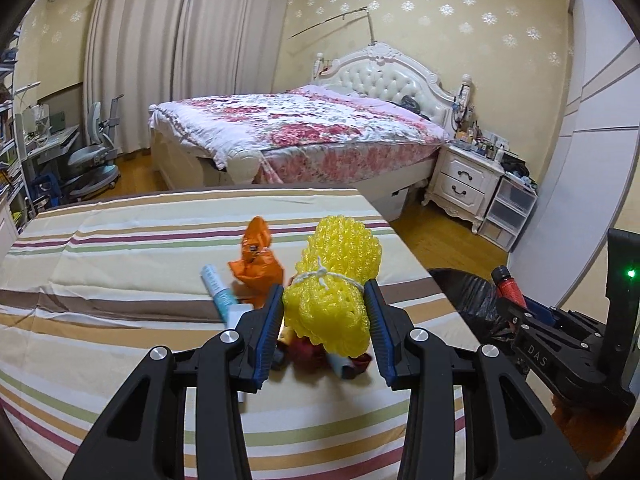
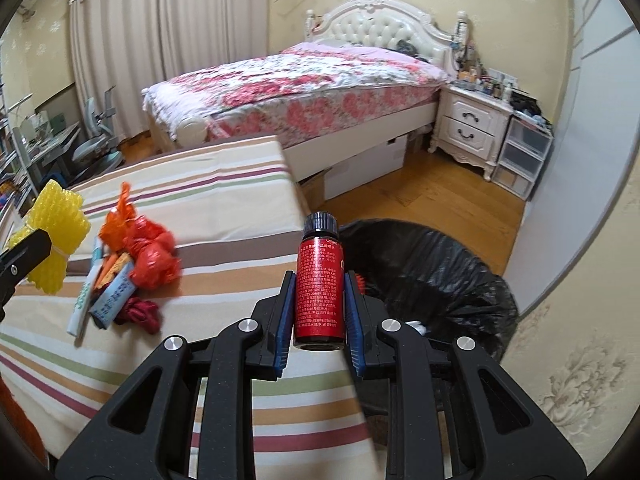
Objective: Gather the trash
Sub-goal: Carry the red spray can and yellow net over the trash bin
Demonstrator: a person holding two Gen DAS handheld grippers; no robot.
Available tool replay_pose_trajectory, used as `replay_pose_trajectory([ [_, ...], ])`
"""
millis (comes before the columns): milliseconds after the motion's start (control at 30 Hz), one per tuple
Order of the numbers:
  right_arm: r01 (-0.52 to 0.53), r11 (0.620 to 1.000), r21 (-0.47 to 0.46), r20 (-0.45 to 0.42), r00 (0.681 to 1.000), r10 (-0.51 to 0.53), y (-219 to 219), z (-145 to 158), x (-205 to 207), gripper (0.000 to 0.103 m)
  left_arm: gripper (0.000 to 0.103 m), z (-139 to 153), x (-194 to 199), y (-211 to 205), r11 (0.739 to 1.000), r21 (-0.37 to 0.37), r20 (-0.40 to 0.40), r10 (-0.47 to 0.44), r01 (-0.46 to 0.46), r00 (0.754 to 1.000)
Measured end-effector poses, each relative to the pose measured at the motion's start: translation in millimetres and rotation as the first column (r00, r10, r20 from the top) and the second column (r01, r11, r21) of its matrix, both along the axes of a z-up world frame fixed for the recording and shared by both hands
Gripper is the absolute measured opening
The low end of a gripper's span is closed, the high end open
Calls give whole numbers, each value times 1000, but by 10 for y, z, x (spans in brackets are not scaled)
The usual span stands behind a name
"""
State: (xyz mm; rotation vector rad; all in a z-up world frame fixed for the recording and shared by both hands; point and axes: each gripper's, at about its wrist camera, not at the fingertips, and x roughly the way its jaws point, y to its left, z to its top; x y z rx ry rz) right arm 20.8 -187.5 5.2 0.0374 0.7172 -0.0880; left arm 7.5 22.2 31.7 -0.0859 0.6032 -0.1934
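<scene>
My left gripper (image 1: pixel 325 294) is shut on a yellow foam net bundle (image 1: pixel 332 280) tied with white string, lifted above the striped bedcover (image 1: pixel 120 272). From the right wrist view the same yellow foam net bundle (image 2: pixel 52 232) shows at the far left. My right gripper (image 2: pixel 317 280) is shut on a small red bottle (image 2: pixel 319 280) with a black cap, held upright at the cover's edge beside a bin lined with a black bag (image 2: pixel 432 272). The right gripper with the red bottle (image 1: pixel 508 286) appears at the right of the left wrist view.
A litter pile lies on the cover: orange plastic bags (image 2: pixel 140 244), a white-and-teal tube (image 2: pixel 86 292), a blue packet (image 2: pixel 112 300), a dark red cloth scrap (image 2: pixel 138 312). Beyond stand a floral bed (image 2: pixel 300 88), a white nightstand (image 2: pixel 472 124), plastic drawers (image 2: pixel 524 156) and wooden floor.
</scene>
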Motion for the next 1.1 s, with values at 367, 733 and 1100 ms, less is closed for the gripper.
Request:
replay_pose_trajectory([
  [367, 142, 990, -8, 31, 989, -142, -548, -28, 87, 23, 41, -108, 346, -922, 986, 42, -6, -162, 162, 987],
  [733, 225, 974, 34, 11, 974, -226, -883, -199, 187, 23, 41, -317, 690, -1380, 972, 97, -49, -209, 213, 977],
  [1100, 293, 956, 22, -2, 956, -293, -1026, -303, 311, 23, 42, -509, 856, -1680, 961, 135, -92, -230, 241, 969],
])
